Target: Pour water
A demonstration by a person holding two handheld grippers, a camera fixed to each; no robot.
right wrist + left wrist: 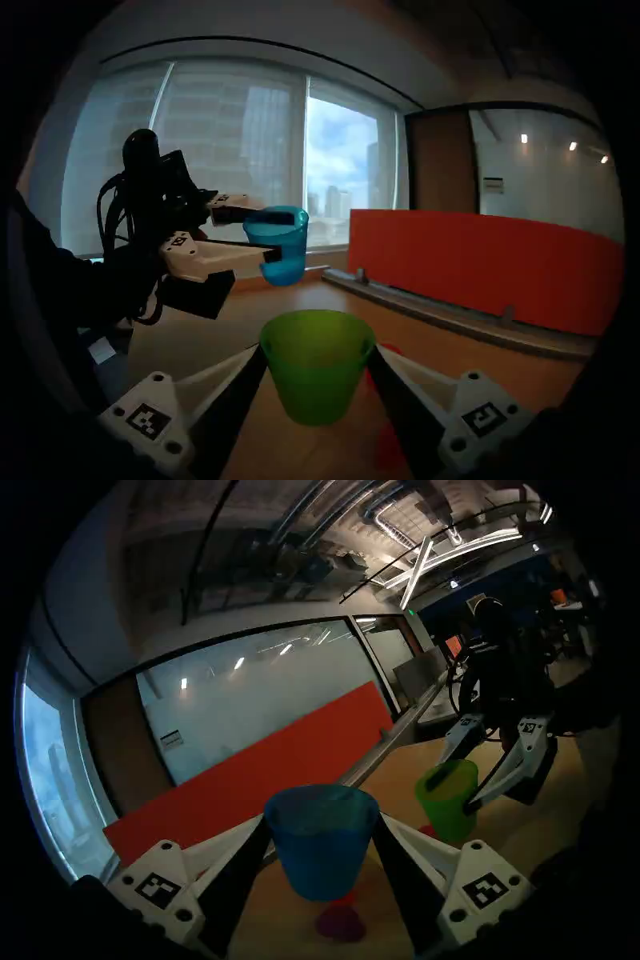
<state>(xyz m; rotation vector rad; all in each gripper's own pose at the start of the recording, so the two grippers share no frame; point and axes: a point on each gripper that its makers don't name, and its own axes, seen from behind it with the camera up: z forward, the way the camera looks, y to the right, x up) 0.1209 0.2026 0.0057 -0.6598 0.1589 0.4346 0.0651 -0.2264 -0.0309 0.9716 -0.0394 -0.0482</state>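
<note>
While both cups hang upright above the bench (472, 352), the left gripper (322, 832) has its fingers pressed on a blue cup (322, 860) and the right gripper (318, 360) clasps a green cup (318, 388). From the right gripper view, the blue cup sits ahead, higher and leftward, apart from the green; pouring likely means bringing one rim over the other. Water in either cannot be made out.

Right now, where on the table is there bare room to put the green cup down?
The table is bare between the green cup and the grey rail. Just beneath the cup it is crowded: a red object lies there.
</note>
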